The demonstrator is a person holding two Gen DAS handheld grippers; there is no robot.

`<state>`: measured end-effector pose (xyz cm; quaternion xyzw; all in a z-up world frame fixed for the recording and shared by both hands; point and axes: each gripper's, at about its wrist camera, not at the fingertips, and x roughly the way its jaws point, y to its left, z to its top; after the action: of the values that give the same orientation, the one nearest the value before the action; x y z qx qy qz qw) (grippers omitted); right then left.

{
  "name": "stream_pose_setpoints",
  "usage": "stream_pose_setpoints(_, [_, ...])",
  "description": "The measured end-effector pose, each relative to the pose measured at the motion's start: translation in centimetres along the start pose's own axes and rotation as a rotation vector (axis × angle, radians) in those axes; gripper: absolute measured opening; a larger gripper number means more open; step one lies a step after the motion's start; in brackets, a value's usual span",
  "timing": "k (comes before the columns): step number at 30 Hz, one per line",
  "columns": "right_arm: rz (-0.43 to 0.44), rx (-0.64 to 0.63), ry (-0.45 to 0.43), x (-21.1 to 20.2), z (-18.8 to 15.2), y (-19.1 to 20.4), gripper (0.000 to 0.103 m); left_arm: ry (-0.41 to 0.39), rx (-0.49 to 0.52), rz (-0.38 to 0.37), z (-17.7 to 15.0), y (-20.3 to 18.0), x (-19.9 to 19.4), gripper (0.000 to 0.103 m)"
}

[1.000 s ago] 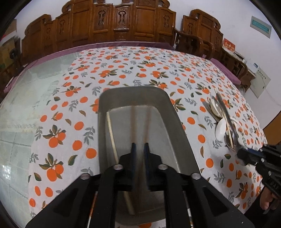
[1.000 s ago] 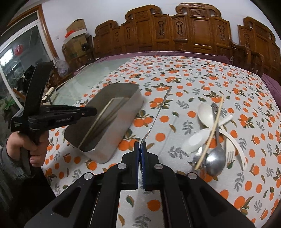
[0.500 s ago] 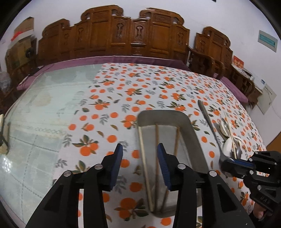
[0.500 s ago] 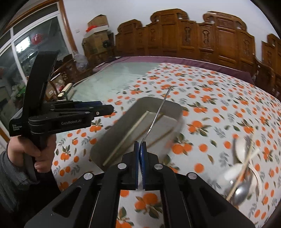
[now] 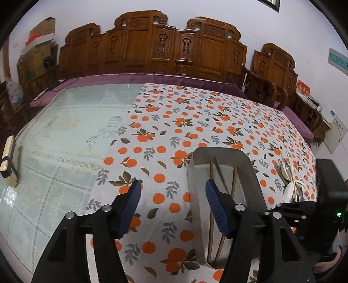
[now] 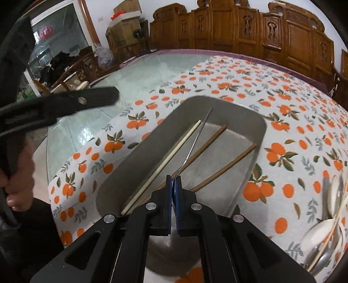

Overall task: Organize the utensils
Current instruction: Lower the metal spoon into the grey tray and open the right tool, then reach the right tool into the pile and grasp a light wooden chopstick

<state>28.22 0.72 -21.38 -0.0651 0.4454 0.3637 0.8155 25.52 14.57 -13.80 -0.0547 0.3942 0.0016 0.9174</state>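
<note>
Orange-printed cloth covers the surface where the right claw (image 6: 173,180), clenched on a thin silver utensil handle (image 6: 196,139), hangs directly over the grey metal tray (image 6: 256,122), handle running along the tray's length, while the left claw (image 5: 174,204) stands released beside it.

We are in a home's dining or sitting room — a large glass-topped table (image 5: 65,135) half covered by an orange-print tablecloth (image 5: 184,122). Behind it stands a carved wooden bench (image 5: 152,48) with a purple cushion (image 5: 134,77). Cardboard boxes (image 6: 126,13) are stacked by a glass door (image 6: 58,43) — household clutter, nothing commercial.
</note>
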Motion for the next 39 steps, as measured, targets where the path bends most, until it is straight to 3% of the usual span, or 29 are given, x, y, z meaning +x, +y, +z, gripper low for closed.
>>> stream_pose_setpoints(10, [0.028, 0.031, -0.021, -0.1, 0.3, -1.0, 0.006, -0.006, 0.004, -0.003, 0.0, -0.1, -0.3, 0.063])
stream_pose_setpoints(17, [0.032, 0.046, -0.108, -4.7, 0.4, -2.3, 0.007, -0.006, 0.025, -0.017, -0.2, -1.7, -0.2, 0.063])
stream_pose_setpoints(29, [-0.173, 0.067, -0.207, -13.5, -2.9, -7.2, 0.007, -0.051, 0.104, -0.083, -0.6, -7.0, -0.6, 0.078])
stream_pose_setpoints(32, [-0.225, 0.079, -0.216, -14.8, -3.9, -8.5, 0.006, -0.058, 0.115, -0.096, -0.8, -8.0, -0.7, 0.08])
stream_pose_setpoints(35, [-0.272, 0.101, -0.229, -15.8, -5.2, -10.3, 0.015, -0.057, 0.133, -0.112, -1.1, -9.2, -0.6, 0.083])
stream_pose_setpoints(39, [-0.302, 0.146, -0.227, -16.0, -6.5, -12.5, 0.016, -0.055, 0.158, -0.121, -1.6, -10.5, -0.4, 0.083])
